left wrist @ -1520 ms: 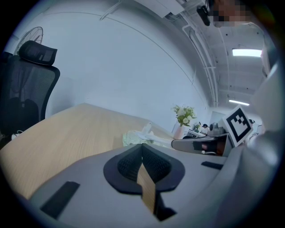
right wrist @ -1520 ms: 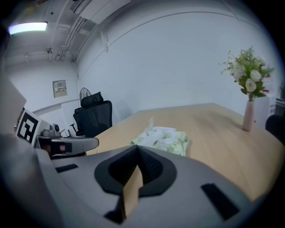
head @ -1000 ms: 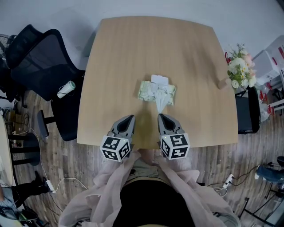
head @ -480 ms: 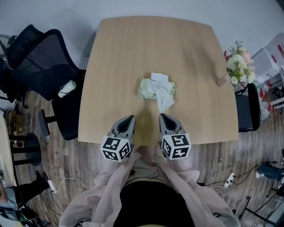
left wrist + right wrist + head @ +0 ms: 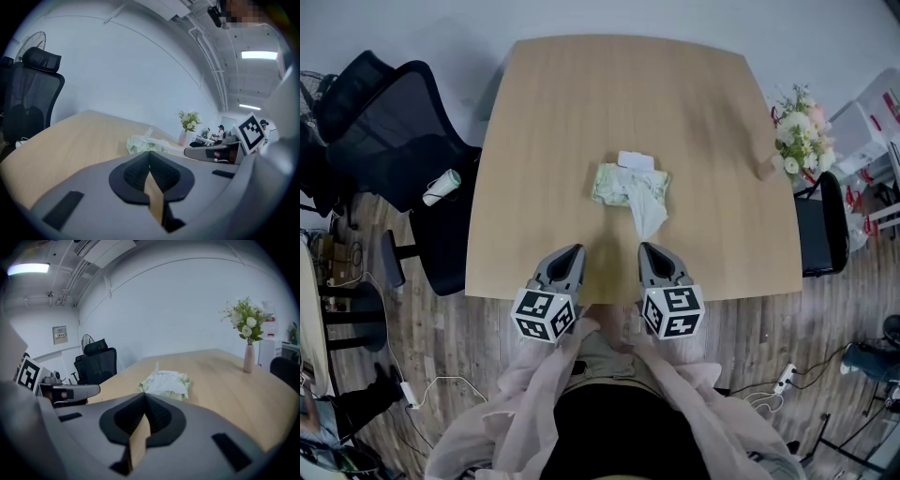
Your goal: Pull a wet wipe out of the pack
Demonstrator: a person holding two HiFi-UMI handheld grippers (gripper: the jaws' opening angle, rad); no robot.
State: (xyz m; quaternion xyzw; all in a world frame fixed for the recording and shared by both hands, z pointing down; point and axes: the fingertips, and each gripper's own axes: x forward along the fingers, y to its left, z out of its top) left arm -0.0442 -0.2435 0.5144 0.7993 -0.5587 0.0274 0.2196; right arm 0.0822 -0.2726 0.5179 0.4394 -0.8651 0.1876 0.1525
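Our left gripper and right gripper are both closed tight and hold nothing. Just ahead of the right one, a white wet wipe sticks out of the green pack on the table. We think it still needs grabbing and pulling free.

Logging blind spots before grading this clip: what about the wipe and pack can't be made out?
Whether the wipe is free of the pack: head view too small, right gripper view overlaps them.
Pack's print: too small in every view.
Pack's near edge, left gripper view: hidden by the left gripper.
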